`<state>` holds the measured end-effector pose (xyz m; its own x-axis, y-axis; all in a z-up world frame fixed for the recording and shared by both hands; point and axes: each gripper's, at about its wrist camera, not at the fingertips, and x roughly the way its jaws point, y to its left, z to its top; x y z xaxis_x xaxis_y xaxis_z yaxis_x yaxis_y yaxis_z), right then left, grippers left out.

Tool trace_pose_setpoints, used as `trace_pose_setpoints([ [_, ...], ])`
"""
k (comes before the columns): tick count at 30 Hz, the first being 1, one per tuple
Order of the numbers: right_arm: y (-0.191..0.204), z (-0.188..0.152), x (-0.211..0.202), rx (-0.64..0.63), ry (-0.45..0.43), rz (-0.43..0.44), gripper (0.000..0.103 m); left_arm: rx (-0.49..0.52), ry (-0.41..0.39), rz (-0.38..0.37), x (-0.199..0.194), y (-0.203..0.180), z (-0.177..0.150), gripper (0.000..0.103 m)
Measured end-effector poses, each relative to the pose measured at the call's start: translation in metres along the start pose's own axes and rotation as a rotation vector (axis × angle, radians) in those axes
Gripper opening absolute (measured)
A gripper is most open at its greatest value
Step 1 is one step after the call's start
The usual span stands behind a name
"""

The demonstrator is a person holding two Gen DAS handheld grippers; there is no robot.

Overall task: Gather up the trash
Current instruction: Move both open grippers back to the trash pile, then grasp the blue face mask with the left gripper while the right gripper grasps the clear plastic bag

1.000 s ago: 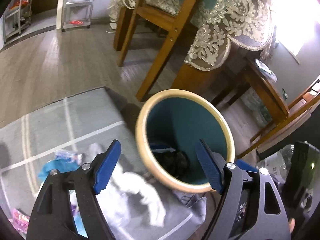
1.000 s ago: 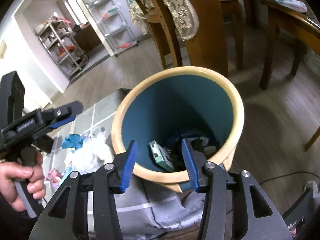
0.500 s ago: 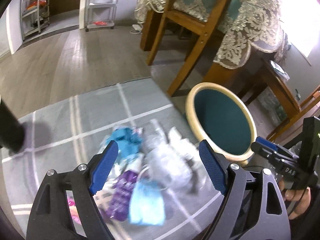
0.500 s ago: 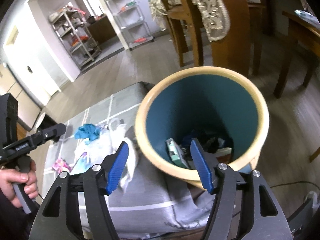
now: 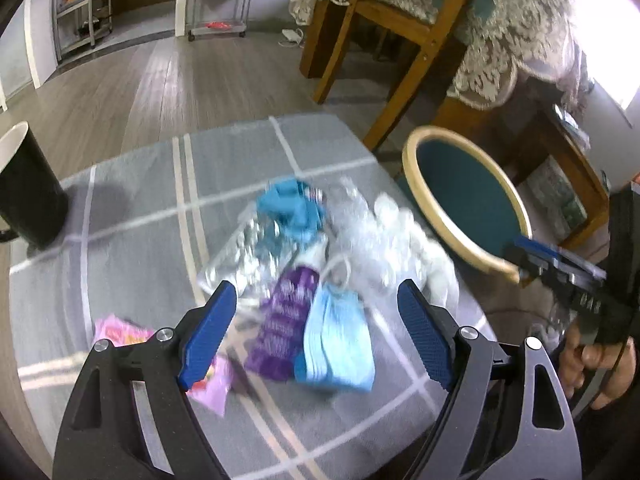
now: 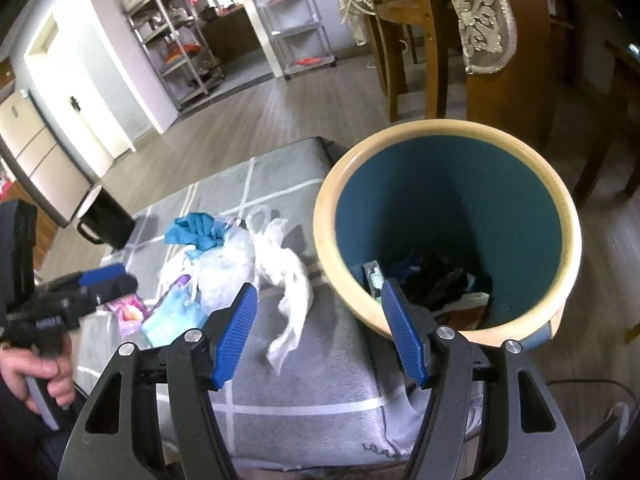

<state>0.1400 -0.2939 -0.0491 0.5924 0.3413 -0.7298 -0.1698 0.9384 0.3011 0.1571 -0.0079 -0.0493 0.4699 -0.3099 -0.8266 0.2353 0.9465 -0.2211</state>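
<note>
A pile of trash lies on the grey checked cloth [image 5: 132, 216]: a teal glove [image 5: 292, 208], clear plastic [image 5: 360, 224], a purple packet [image 5: 288, 320], a light blue face mask [image 5: 340, 340] and a pink wrapper [image 5: 120, 332]. My left gripper [image 5: 316, 300] hangs open above the mask and packet, holding nothing. The bin [image 6: 324, 216], cream-rimmed and teal inside, stands against the cloth's right edge with dark trash and a small box [image 6: 374, 276] at its bottom. My right gripper [image 6: 320, 292] is open and empty over the bin's near-left rim and a white crumpled bag [image 6: 288, 276].
A black mug [image 5: 28, 192] stands at the cloth's far left corner. Wooden chairs and a table with a lace cover [image 5: 500, 40] crowd behind the bin. Metal shelves [image 6: 176, 52] line the far wall. A hand [image 5: 600, 364] holds the right gripper's handle.
The left gripper swung left from over the bin to over the trash pile. The right gripper's jaws widened and it drifted left, from over the bin to its near-left rim.
</note>
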Motion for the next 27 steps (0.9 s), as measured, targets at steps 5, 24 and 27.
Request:
trace_pose_setpoints([
  [5, 0.012, 0.000, 0.005, -0.018, 0.005, 0.028, 0.066, 0.035, 0.068, 0.005, 0.009, -0.008, -0.022, 0.072],
  [24, 0.069, -0.001, 0.051, -0.155, 0.073, 0.148, 0.066, -0.039, 0.158, -0.016, 0.023, -0.005, -0.042, 0.020],
  [27, 0.067, -0.001, 0.065, -0.140, 0.098, 0.150, 0.065, -0.042, 0.143, -0.035, 0.018, -0.004, -0.042, 0.017],
])
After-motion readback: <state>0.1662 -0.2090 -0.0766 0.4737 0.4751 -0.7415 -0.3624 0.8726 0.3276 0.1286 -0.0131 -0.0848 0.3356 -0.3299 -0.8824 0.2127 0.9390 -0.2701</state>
